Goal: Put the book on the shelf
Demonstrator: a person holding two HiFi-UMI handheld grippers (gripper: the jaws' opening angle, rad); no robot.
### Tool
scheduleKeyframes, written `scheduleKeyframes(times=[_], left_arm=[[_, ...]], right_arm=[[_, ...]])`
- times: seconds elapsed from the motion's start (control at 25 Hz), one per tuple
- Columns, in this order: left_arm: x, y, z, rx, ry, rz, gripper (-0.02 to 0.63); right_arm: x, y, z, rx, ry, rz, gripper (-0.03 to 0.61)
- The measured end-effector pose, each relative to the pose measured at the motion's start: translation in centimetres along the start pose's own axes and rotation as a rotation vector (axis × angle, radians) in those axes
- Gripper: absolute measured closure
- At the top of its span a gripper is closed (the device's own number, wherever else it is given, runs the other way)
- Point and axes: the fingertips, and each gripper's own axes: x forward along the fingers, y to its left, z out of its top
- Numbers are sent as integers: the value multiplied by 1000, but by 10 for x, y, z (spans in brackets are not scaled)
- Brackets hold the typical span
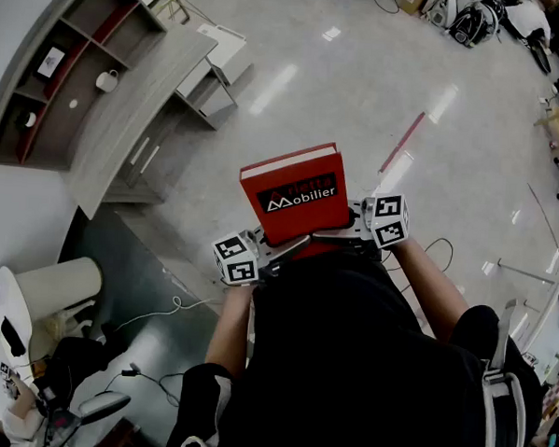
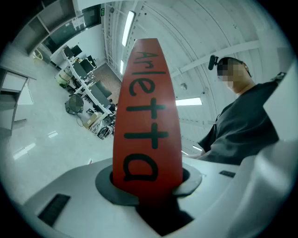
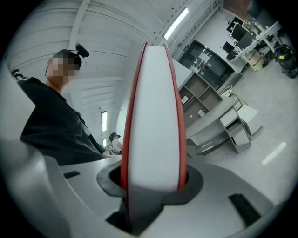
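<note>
A red book [image 1: 295, 195] with white print on its black label is held level in front of the person's chest, gripped from both sides. My left gripper [image 1: 264, 250] is shut on its near left edge, and in the left gripper view the red spine [image 2: 146, 116] with black lettering sits between the jaws of the left gripper [image 2: 149, 183]. My right gripper [image 1: 352, 229] is shut on the right side; the right gripper view shows the white page edge [image 3: 153, 116] clamped in the right gripper [image 3: 153, 181]. The grey shelf [image 1: 54, 75] stands far off at the upper left.
Below the shelf runs a grey desk [image 1: 136, 117] with drawers; a white mug [image 1: 107, 81] sits in the shelf. A white chair [image 1: 56, 290] and cables [image 1: 163, 310] lie at the lower left. A red rod [image 1: 402, 140] lies on the glossy floor.
</note>
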Motion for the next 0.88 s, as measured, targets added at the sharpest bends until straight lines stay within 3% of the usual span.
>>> scheduleKeyframes(times=[0.36, 0.88], left_arm=[[39, 3, 1, -19, 29, -25, 457], [115, 4, -10, -18, 85, -65, 457]], right_arm=[[-38, -8, 2, -16, 3, -25, 416], [-115, -19, -4, 7, -91, -77, 416]])
